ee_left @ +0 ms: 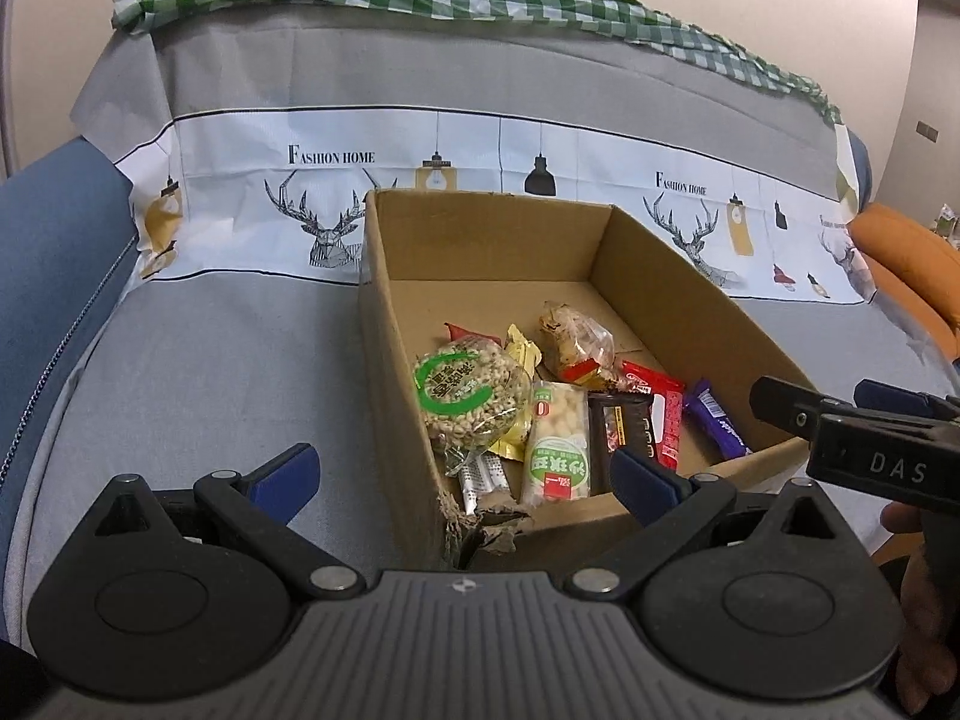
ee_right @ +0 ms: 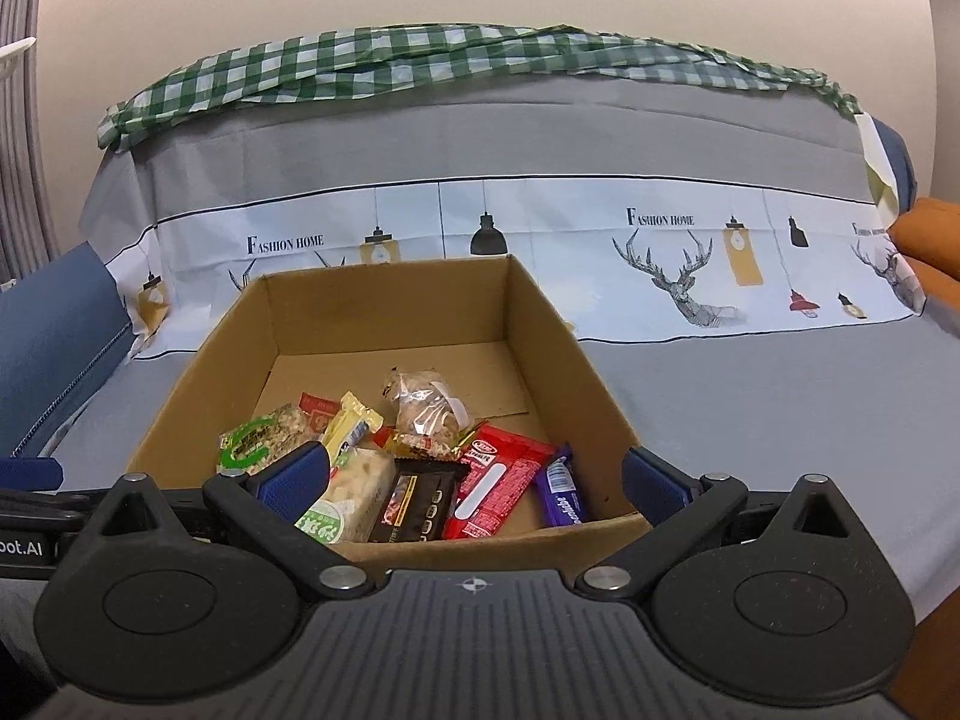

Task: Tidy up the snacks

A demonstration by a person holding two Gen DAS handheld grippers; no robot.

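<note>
I hold both tongs just short of the near edge of the open brown cardboard box, which sits on a sofa seat under a grey printed cover. My left tongs are spread wide with nothing between the blue pads, hovering over the box's torn near-left corner; my right tongs are equally wide open and empty, lined up on the middle of the near wall. The snacks all appear to be in the box already, bunched toward its near end: a round clear pack of puffed grain with a green ring label at the left, a green-and-white rice cracker bar just beside it, a black-wrapped bar next, then a red wafer packet and a purple chocolate bar at the right. Farther in lie a clear bag of brown biscuits and a small yellow packet, partly overlapping the others. I see no loose snack on the cover around the box in either view, so I judge the gathering largely done; what may remain is straightening the heap, since the packs lie at mixed angles and the far half of the box floor is bare.
</note>
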